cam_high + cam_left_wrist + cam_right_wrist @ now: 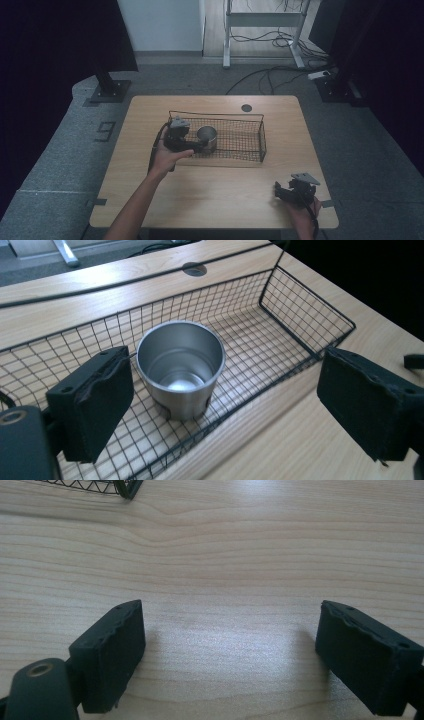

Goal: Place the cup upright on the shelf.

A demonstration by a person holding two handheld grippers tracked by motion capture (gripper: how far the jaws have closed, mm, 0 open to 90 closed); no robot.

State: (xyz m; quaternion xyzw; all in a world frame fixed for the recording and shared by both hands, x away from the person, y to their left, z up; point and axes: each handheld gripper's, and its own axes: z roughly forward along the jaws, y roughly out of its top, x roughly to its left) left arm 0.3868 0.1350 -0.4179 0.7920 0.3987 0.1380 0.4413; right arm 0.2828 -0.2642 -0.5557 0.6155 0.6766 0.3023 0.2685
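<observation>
At frame center, the left gripper (192,145), jaws spread, hovers beside an upright steel cup (206,137) in a wire basket (245,137); the right gripper (287,192), jaws spread, rests lower right on the counter (220,190).

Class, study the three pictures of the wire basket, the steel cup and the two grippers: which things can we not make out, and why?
- Steel cup, high view: its near side is hidden by the left gripper.
- Wire basket, right gripper view: cut off by the top edge.
- Right gripper, high view: too small and dim to judge its jaw opening.
</observation>
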